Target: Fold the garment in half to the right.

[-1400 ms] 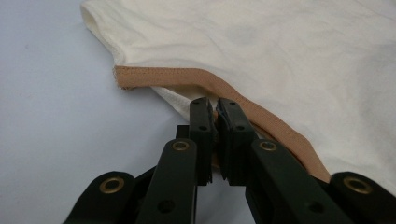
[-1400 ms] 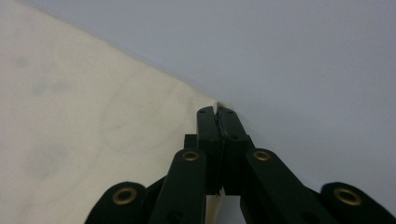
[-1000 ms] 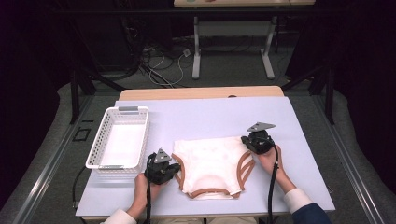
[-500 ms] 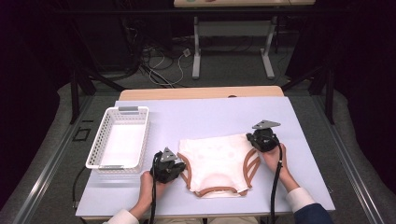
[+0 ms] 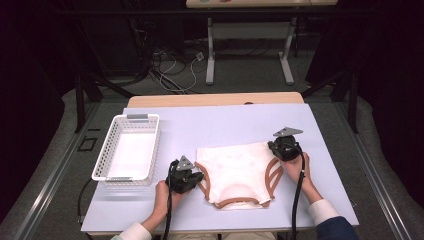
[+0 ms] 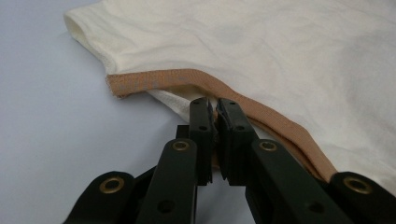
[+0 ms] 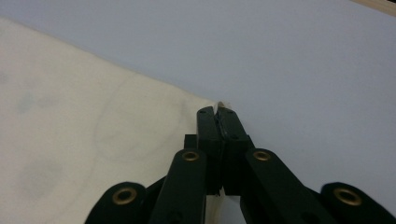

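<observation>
From above, we see the cream cotton garment with brown trim (image 5: 235, 175) flat on the pale surface (image 5: 225, 125), right of the white plastic basket (image 5: 127, 147). Our left gripper (image 6: 214, 105) pinches its brown hem. Our right gripper (image 7: 217, 112) clamps its corner.

Count on table (image 5: 220, 125) — one cream garment (image 5: 235, 172) with brown trim, one white basket (image 5: 127, 147). Grippers — two: left gripper (image 5: 192, 176), right gripper (image 5: 280, 149). Hands: two. Second table behind: one.
</observation>
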A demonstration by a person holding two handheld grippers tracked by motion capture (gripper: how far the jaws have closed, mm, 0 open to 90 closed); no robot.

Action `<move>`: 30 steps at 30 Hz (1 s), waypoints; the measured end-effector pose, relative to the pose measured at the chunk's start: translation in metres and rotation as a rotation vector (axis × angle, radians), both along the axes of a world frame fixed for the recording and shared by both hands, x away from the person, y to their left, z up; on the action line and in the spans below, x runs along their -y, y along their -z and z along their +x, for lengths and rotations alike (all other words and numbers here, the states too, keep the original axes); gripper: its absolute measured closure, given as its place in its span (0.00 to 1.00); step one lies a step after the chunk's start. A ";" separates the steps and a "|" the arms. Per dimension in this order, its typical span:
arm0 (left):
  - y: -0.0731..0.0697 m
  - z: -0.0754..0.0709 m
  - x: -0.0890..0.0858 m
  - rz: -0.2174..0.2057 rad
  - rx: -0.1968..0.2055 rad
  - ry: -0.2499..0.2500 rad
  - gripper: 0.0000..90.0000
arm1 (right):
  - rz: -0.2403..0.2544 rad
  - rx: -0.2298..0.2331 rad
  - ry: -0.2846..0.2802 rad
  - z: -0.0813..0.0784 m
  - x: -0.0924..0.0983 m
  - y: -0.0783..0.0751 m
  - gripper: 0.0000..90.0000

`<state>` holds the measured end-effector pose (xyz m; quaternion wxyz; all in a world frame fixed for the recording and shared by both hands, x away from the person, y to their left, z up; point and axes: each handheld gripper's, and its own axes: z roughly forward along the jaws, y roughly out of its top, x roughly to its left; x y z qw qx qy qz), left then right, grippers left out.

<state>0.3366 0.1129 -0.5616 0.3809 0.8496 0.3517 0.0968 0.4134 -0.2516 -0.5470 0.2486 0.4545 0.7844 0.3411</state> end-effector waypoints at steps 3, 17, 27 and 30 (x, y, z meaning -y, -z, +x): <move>0.000 0.001 0.003 0.009 0.005 0.011 0.94 | -0.004 0.000 0.009 0.001 0.002 0.000 0.99; 0.000 0.011 0.026 -0.011 0.019 0.031 0.94 | -0.013 0.004 0.090 0.007 0.022 -0.006 0.99; 0.001 0.015 0.034 -0.022 0.010 0.041 0.94 | -0.033 -0.012 0.124 0.012 0.030 -0.001 0.99; 0.001 0.016 0.034 -0.020 0.011 0.046 0.94 | -0.036 -0.019 0.132 0.013 0.030 0.000 0.99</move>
